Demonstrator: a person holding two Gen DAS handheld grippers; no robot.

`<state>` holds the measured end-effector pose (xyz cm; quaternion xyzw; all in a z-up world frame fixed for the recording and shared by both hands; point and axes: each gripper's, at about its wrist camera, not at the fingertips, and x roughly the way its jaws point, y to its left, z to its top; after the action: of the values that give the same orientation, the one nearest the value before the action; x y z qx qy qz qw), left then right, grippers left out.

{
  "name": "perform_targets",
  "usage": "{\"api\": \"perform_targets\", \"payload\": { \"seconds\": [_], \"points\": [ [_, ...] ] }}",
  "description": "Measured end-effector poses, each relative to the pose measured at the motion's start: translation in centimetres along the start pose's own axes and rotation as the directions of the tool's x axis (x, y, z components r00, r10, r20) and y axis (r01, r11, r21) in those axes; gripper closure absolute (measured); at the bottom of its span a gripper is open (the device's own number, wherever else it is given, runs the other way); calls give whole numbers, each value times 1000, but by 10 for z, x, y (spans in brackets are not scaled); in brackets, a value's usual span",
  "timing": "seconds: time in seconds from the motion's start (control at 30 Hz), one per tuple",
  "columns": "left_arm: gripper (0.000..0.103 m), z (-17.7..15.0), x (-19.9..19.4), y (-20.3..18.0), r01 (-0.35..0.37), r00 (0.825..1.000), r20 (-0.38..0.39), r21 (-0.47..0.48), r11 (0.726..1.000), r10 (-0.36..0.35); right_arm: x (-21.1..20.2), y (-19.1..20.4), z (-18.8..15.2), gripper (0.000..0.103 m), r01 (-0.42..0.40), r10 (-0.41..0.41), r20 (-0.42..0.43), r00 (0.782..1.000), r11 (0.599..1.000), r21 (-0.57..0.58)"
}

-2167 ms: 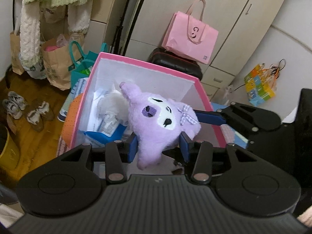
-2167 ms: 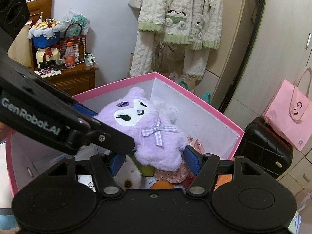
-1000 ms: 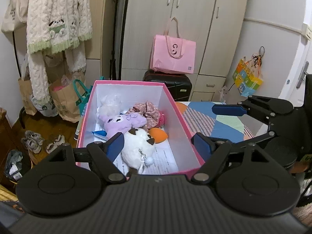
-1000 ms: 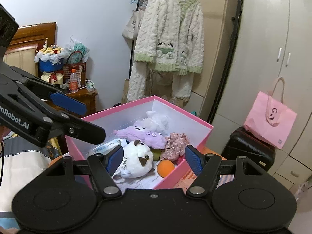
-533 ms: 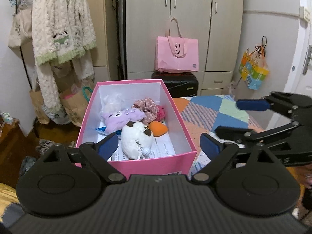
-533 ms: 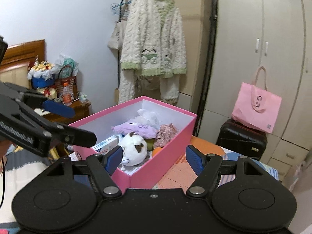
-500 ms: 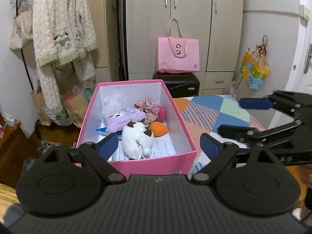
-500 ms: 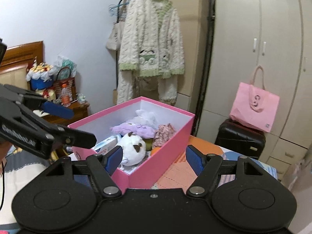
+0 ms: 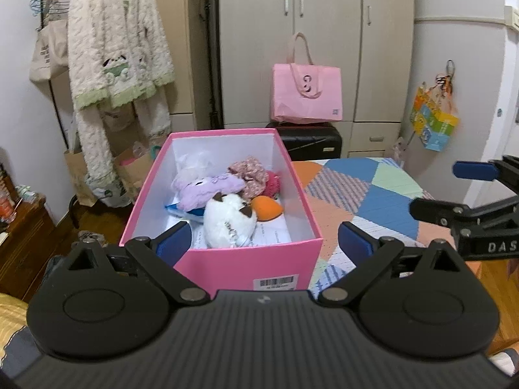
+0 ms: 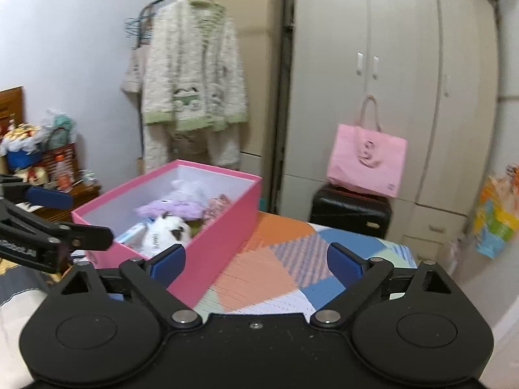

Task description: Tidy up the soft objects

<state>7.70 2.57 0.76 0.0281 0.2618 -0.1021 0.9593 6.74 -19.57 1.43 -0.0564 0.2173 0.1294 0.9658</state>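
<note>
Both grippers are spreading their jaws as I am watching, and neither is carrying anything: my left gripper (image 9: 261, 241) is hanging just short of the near wall of the pink box (image 9: 223, 261), with only that wall showing between its pads, and my right gripper (image 10: 256, 259) is pointing over the patchwork cover (image 10: 275, 269) to the right of the box, with nothing between its jaws.

Inside the box the soft things are lying together: the white plush (image 9: 228, 222) nearest me, the purple plush (image 9: 207, 188) behind it to the left, the orange piece (image 9: 267, 207) to its right, and the floral scrunchie (image 9: 249, 170) toward the far wall. I am judging them all light and squashy, unlikely to slip or break. If I am lifting the white plush, I am pinching across its rounded body, not its small brown ears.
</note>
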Motion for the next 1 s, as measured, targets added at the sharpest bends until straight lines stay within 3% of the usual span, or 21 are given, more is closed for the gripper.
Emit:
{"api": "perform_targets", "payload": {
  "seconds": [0.1,0.23,0.3,0.43,0.67,0.83,1.0],
  "points": [
    [2,-2,2,1,-45,999,-8,-10,999,45,2,1,-4,6,18,-18,-21,1000,1000,-8],
    [2,-4,1,2,-111,994,-14,-22,994,111,0,4,-5,0,111,-110,-51,993,994,20],
    [2,-6,-2,3,-107,994,-10,-34,994,107,2,7,-5,0,138,-135,-91,987,990,22],
    [2,-10,-7,3,-80,997,0,-25,996,80,2,11,-14,0,106,-100,-130,986,994,40],
    [2,-14,-9,-7,-131,991,27,26,991,130,-13,19,-29,0,226,-224,-67,972,974,21],
    [2,-17,-10,-11,-143,989,41,15,990,142,-27,12,-32,0,207,-203,-53,978,974,90],
    [2,-21,-7,-15,-139,989,43,0,990,139,-33,15,-37,0,231,-227,-53,972,970,82]
  ]
}}
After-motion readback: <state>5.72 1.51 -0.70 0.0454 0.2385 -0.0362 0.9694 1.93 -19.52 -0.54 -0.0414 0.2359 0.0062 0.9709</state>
